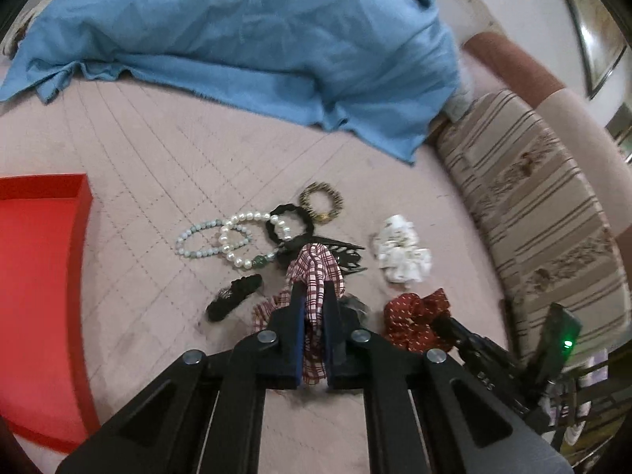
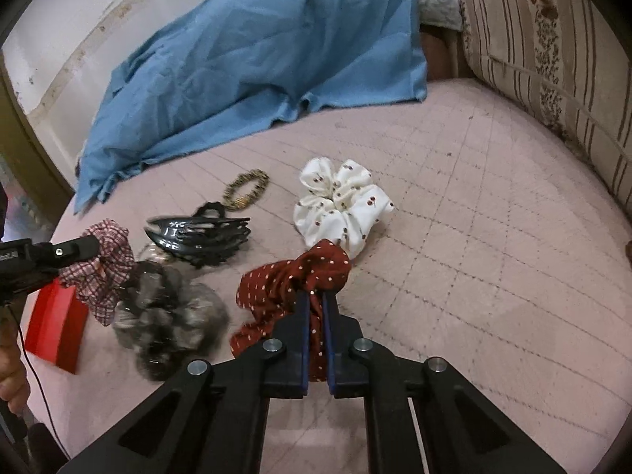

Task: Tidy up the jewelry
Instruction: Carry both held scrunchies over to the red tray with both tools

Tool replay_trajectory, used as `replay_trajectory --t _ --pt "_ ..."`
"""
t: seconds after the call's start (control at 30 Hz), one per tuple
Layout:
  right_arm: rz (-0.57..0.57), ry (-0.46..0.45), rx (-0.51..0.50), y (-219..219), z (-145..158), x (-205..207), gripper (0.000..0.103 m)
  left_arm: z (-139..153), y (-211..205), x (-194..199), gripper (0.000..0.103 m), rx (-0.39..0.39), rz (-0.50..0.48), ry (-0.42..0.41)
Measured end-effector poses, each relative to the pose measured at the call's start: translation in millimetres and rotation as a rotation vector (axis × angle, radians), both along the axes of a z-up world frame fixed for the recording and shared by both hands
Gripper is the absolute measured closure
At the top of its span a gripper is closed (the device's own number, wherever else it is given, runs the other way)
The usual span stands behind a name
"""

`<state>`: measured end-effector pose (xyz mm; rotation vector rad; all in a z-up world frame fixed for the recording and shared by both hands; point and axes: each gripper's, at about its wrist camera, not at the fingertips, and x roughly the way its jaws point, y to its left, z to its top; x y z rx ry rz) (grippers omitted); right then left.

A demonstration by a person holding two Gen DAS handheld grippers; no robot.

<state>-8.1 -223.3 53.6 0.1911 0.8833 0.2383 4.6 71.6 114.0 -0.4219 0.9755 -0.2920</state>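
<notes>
Already clamped: left hand-held gripper on soft checked scrunchie, right hand-held gripper on light, floppy red dotted scrunchie, both pinched mid-fabric

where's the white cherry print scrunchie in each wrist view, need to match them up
Left wrist view: the white scrunchie lies right of centre on the pink quilt, above the red dotted scrunchie.
Right wrist view: the white scrunchie lies at centre, just beyond the red dotted scrunchie that the right gripper holds.
Shared landmark: the black claw clip, left of the white scrunchie in both views.
</notes>
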Motion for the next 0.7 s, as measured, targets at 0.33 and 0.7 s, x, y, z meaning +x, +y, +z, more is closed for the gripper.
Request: replay_trajectory --t 0.33,0.7 --pt "0.091 -0.097 0.006 37 63 -31 0.096 30 86 -55 0.096 -0.1 0.141 -0.072" --pt "0.343 -0.07 -0.003 169 78 -21 0.096 8 209 -57 0.096 -0.124 0.343 -0.06"
